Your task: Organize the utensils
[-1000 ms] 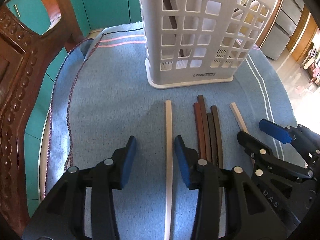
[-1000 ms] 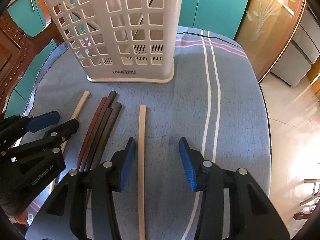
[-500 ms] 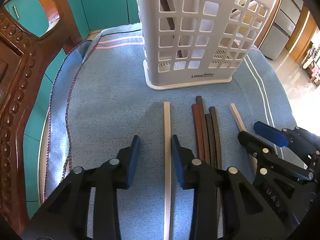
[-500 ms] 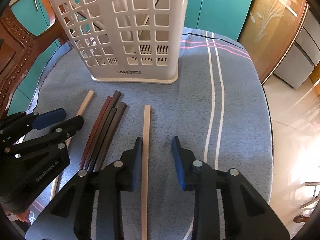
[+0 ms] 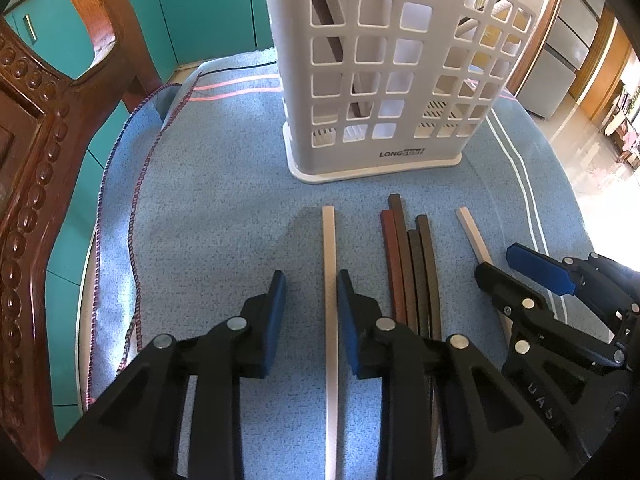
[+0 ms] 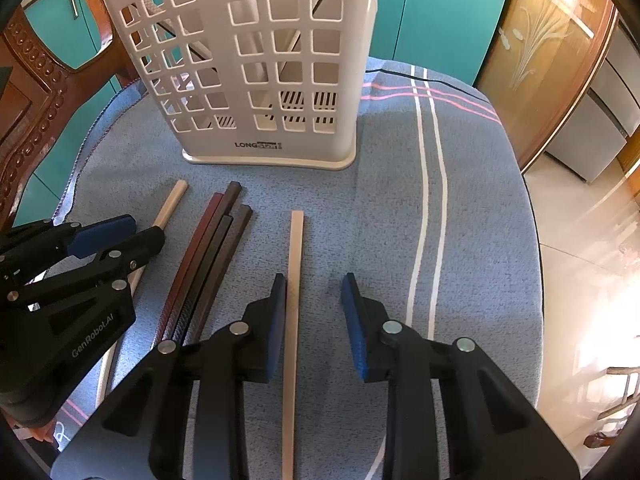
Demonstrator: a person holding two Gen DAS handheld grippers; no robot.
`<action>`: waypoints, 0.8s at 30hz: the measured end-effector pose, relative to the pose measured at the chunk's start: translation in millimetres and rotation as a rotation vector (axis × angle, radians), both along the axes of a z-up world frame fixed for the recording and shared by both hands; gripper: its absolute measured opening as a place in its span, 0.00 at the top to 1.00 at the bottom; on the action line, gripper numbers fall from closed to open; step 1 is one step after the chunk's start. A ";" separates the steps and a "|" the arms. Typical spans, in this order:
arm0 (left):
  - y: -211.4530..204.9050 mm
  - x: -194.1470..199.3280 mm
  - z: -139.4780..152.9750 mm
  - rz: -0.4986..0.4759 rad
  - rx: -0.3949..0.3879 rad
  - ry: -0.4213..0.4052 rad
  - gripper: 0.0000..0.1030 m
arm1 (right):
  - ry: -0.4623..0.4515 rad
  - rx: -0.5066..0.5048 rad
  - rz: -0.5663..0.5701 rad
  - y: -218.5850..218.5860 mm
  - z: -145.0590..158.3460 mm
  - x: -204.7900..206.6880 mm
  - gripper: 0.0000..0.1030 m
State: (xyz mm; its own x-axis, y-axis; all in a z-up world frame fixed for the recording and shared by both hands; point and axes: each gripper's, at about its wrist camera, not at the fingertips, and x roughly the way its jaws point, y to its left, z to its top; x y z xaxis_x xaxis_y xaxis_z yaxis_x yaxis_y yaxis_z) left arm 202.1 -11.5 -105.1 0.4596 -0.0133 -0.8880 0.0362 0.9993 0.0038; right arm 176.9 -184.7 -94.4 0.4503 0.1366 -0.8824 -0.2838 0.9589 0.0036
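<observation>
Between each hand-held gripper's blue pads: one pale chopstick apiece.
The left hand-held gripper (image 5: 310,312) and right hand-held gripper (image 6: 314,312) stood narrowly open, gripping nothing; each should centre its stick (image 5: 329,280) (image 6: 294,276) before squeezing. Dark chopsticks (image 5: 412,268) lay between; ahead stood the white basket (image 5: 384,160) on the table (image 5: 200,208).

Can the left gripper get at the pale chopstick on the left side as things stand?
Probably yes. The left gripper is open with the pale chopstick lying between its fingers on the blue cloth, apart from the dark chopsticks; nothing blocks it.
</observation>
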 end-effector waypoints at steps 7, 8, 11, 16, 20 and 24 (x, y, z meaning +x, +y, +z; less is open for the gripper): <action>-4.8 -1.4 0.2 -0.018 0.002 -0.002 0.83 | -0.002 -0.002 0.007 0.3 0.9 -3.3 0.74; -6.1 -1.7 0.2 -0.019 0.002 -0.002 0.85 | -0.001 0.001 0.010 0.7 1.2 -3.7 0.77; -6.9 -2.0 0.4 -0.018 0.002 -0.003 0.86 | -0.005 -0.002 0.026 5.1 1.7 -5.5 0.82; -6.2 -1.8 0.6 -0.019 0.001 -0.003 0.87 | -0.010 -0.008 0.037 11.2 2.1 -8.8 0.85; -5.9 -1.7 1.2 -0.011 0.001 -0.005 0.93 | -0.008 -0.004 0.039 14.3 2.8 -10.9 0.89; -0.6 -1.8 4.1 0.009 -0.016 -0.012 0.93 | 0.001 0.024 0.034 12.1 3.0 -10.3 0.94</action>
